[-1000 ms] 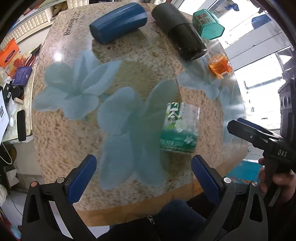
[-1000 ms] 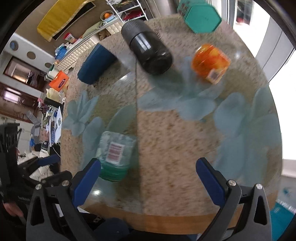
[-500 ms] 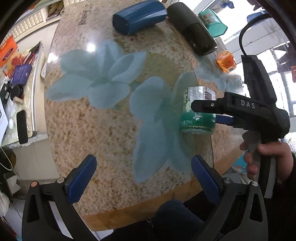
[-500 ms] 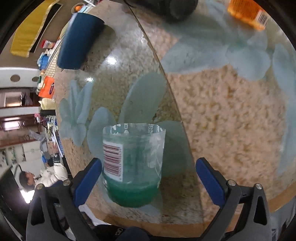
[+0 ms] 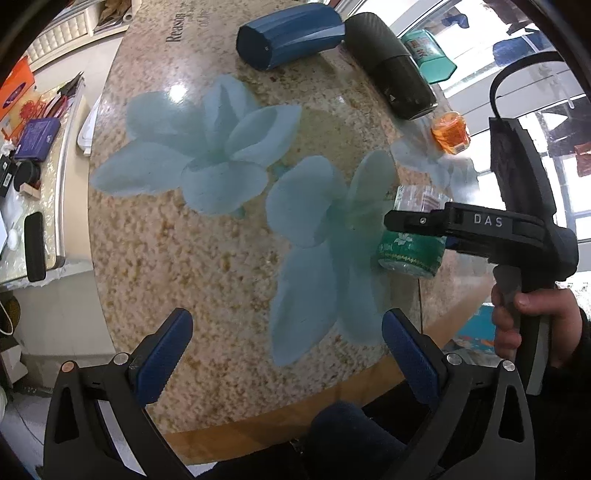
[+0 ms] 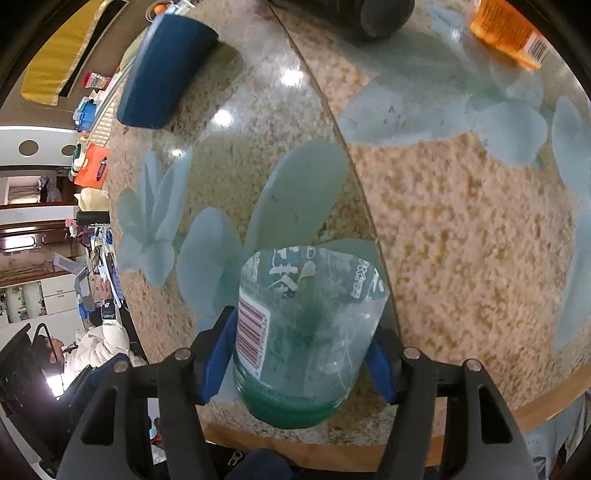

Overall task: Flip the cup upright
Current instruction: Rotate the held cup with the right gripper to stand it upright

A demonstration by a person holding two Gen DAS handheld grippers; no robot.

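Note:
The cup (image 6: 306,332) is a clear plastic cut bottle with a green label and a barcode. It lies on its side on the flowered table, open end pointing away from my right wrist camera. My right gripper (image 6: 301,354) is shut on the cup, blue pads pressing both sides near its green base. In the left wrist view the cup (image 5: 410,251) lies near the table's right front edge, with the right gripper (image 5: 413,221) across it. My left gripper (image 5: 284,354) is open and empty, hovering over the table's front edge.
A blue tumbler (image 5: 291,33) and a black flask (image 5: 391,81) lie on their sides at the far end. A teal box (image 5: 428,59) and an orange jar (image 5: 450,133) sit at the far right. The wooden table rim (image 5: 295,421) runs close below.
My right gripper moved in around the lying cup and closed on it. My left gripper drew back slightly and stayed open.

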